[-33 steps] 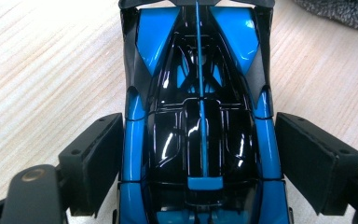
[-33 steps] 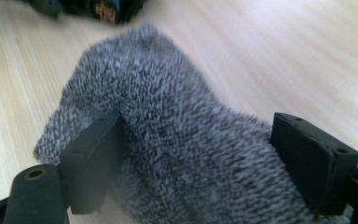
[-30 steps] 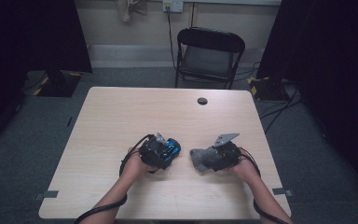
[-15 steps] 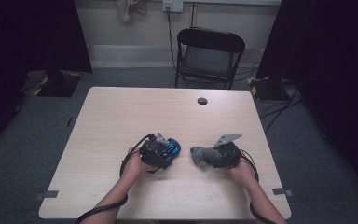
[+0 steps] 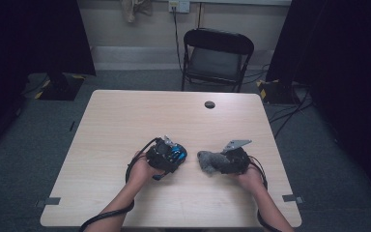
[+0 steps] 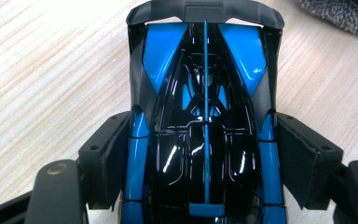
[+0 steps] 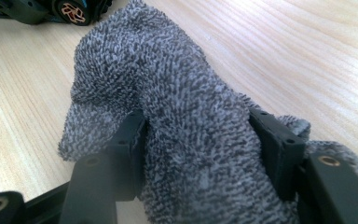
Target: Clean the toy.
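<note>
The blue-and-black toy car (image 6: pixel 204 116) sits on the wooden table (image 5: pixel 125 125) at about seven o'clock from the table's centre, nose pointing toward the grey terry cloth (image 5: pixel 208 161), which lies just beside it at its three o'clock. The left gripper (image 6: pixel 204 154) has just been closing, and its pads now sit against the car's flanks behind the front wheel arches, so it grips the body across its width. The right gripper (image 7: pixel 196 154) has just been closing too; its jaws are half-closed on a thick bunch of the cloth, which bulges up between and past them.

The car looks light, hard and glossy, so likely slick under the pads; the thin central fin and rear wing seem fragile, and the flat side panels are the safer hold. The cloth is soft and limp and will drape; holding a full bunch should stop it slipping while wiping.
</note>
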### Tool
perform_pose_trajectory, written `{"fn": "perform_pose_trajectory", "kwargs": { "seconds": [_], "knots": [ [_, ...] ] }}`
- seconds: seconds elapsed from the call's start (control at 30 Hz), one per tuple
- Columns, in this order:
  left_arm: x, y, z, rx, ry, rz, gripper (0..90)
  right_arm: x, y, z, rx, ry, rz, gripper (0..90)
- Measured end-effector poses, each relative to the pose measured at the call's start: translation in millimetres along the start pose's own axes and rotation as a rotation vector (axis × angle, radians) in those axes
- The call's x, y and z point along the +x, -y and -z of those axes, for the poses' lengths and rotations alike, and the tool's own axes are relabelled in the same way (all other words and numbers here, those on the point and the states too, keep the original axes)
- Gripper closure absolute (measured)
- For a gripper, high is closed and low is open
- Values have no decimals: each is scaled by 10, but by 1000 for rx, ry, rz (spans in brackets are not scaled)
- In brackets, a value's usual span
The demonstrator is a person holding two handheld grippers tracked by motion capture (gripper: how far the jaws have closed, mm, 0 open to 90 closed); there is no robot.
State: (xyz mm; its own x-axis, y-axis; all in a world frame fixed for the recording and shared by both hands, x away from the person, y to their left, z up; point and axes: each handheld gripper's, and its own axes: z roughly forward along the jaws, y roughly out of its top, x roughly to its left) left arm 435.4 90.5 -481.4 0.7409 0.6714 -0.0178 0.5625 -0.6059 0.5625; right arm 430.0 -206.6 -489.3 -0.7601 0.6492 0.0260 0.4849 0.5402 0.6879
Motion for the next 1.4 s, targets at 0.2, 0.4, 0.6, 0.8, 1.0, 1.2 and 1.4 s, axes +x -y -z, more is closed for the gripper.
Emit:
{"fn": "perform_pose_trajectory", "kwargs": {
  "seconds": [0.2, 0.4, 0.6, 0.8, 1.0, 1.2, 1.4],
  "knots": [
    [-4, 27, 6, -20, -6, 16, 259, -5, -3, 0, 2, -3, -1, 429],
    [-7, 27, 21, -15, -6, 36, 260, -6, -5, 1, 3, -2, -1, 429],
    [-14, 7, 70, -15, -10, 24, 261, -9, -5, 1, 2, -5, -2, 429],
    [-20, -2, 75, 2, -10, 22, 271, -11, -6, 1, 2, -6, -1, 430],
    [-55, -6, 58, -38, -32, -14, 268, -9, -5, 2, 3, -4, -2, 430],
    [-77, -57, 52, -59, -58, -12, 231, -9, 0, 1, -2, -4, -2, 430],
    [-118, -61, -34, -31, -87, -18, 217, -9, -5, 1, 2, -4, -2, 430]
  ]
}}
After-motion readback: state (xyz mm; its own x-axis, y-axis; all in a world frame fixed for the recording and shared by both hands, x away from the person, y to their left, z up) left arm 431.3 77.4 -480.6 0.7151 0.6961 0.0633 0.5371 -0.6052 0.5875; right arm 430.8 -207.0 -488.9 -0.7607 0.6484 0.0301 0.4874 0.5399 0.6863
